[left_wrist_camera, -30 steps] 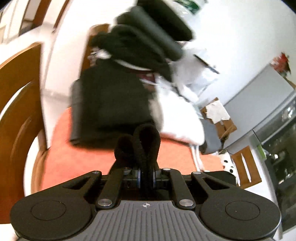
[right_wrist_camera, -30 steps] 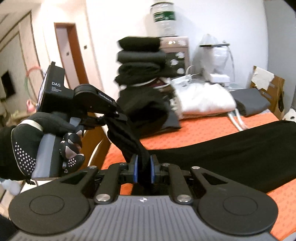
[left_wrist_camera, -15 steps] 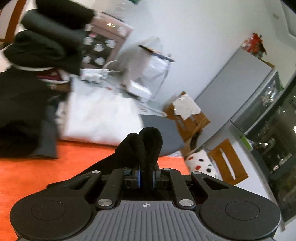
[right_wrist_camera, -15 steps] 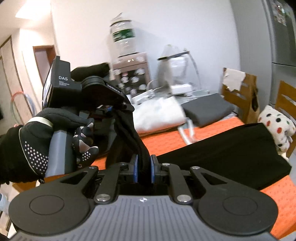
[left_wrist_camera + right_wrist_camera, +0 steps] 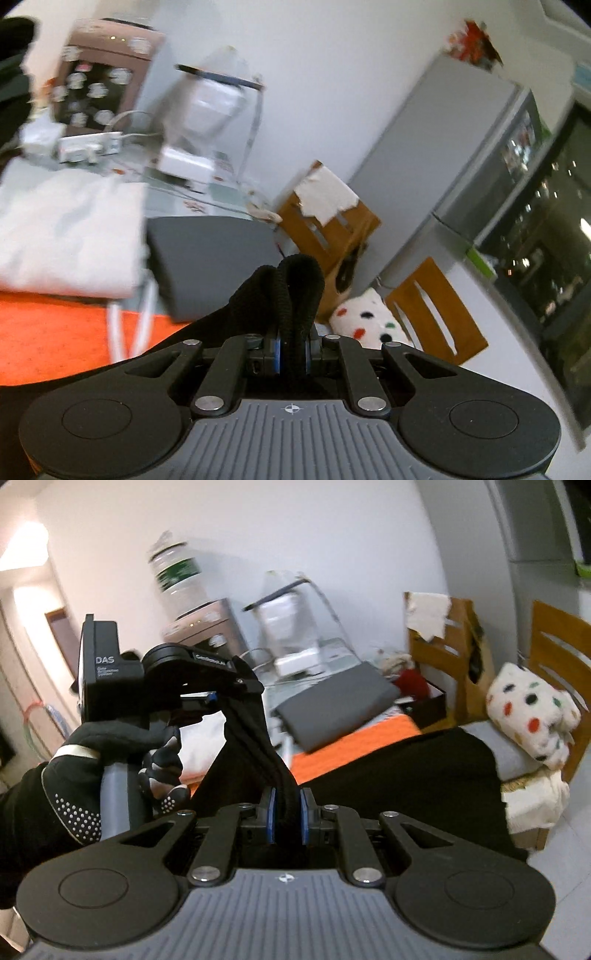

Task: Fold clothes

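Observation:
A black garment (image 5: 406,775) lies spread over the orange table cover (image 5: 354,738). My right gripper (image 5: 287,814) is shut on a bunched edge of it. My left gripper (image 5: 291,349) is shut on another bunched edge of the black garment (image 5: 291,280), which sticks up between its pads. In the right wrist view the left gripper (image 5: 221,698) shows at the left, held in a gloved hand (image 5: 92,760). It holds the cloth up above the table, and a taut strip of fabric runs from it down to my right gripper.
A folded white garment (image 5: 66,229) and a folded grey one (image 5: 214,254) lie at the back of the table. Behind them stand a brown appliance (image 5: 99,88) and a clear container (image 5: 218,110). Wooden chairs (image 5: 432,310), a spotted cushion (image 5: 528,712) and a grey fridge (image 5: 458,147) are to the right.
Both grippers have swung to the right with the black garment still held. The stack of folded dark clothes has left both views. The fridge and chairs have come in.

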